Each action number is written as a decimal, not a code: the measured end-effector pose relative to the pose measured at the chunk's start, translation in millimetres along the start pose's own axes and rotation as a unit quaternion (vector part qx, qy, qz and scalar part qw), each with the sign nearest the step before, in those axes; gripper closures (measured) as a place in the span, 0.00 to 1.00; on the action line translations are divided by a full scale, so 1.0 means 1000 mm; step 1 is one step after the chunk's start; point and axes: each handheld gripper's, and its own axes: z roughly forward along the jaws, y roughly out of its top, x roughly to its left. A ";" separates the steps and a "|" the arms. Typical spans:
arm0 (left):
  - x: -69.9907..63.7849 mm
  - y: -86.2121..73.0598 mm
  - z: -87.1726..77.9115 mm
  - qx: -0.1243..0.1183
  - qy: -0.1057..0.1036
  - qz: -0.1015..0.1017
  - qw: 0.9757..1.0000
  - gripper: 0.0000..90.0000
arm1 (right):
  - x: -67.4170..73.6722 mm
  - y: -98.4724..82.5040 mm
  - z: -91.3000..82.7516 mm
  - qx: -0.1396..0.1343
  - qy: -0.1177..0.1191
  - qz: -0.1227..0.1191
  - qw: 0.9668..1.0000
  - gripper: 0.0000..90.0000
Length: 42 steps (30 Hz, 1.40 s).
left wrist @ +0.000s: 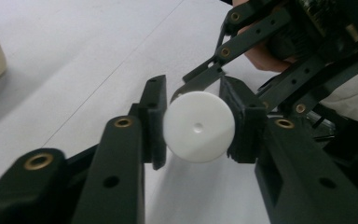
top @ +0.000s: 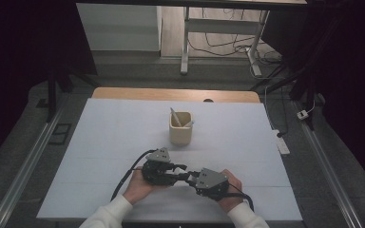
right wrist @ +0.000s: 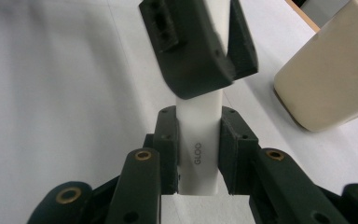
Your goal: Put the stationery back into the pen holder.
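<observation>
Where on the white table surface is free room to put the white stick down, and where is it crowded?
The white sheet lies bare left of the beige cup, and also right of it toward the table edge. It is crowded at the near edge, where the left gripper and right gripper both clamp the white glue stick.

A lab or test room: a table [top: 123, 123] under white sheeting, metal rails [top: 24, 166] on the grey floor at each side, loose cables [top: 228, 47] and a power strip [top: 282, 142] beyond, dark surroundings.
</observation>
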 end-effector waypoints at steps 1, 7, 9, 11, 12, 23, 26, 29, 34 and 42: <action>0.000 0.000 0.000 0.001 0.000 0.002 1.000 0.71 | 0.001 0.000 0.001 0.001 -0.003 -0.001 1.000 0.78; -0.002 -0.001 0.002 0.001 0.005 0.007 1.000 0.72 | 0.003 0.000 0.003 0.013 -0.009 -0.015 1.000 0.78; -0.002 -0.001 0.002 0.000 0.005 0.007 1.000 0.72 | 0.002 0.000 0.003 0.011 -0.008 -0.012 1.000 0.78; -0.003 -0.001 0.001 -0.002 0.005 0.011 1.000 0.72 | 0.002 0.000 0.003 0.006 -0.006 -0.004 1.000 0.77; -0.003 -0.001 0.000 -0.001 0.009 0.013 1.000 0.72 | 0.002 0.000 0.002 0.005 -0.004 0.001 1.000 0.75; 0.003 0.000 -0.018 -0.022 0.030 0.012 0.999 0.72 | -0.016 -0.014 -0.019 -0.049 0.007 0.115 0.992 0.55; 0.007 0.001 -0.026 -0.033 0.036 0.007 0.999 0.72 | -0.023 -0.025 -0.031 -0.048 0.000 0.139 0.989 0.54; 0.011 0.004 -0.036 -0.042 0.044 0.003 0.998 0.72 | -0.029 -0.037 -0.043 -0.049 -0.011 0.162 0.986 0.54; 0.021 0.017 -0.048 -0.048 0.059 -0.003 0.997 0.72 | -0.039 -0.055 -0.060 -0.040 -0.029 0.188 0.981 0.54; 0.035 0.044 -0.063 -0.052 0.075 -0.009 0.996 0.72 | -0.048 -0.078 -0.076 -0.030 -0.054 0.212 0.975 0.54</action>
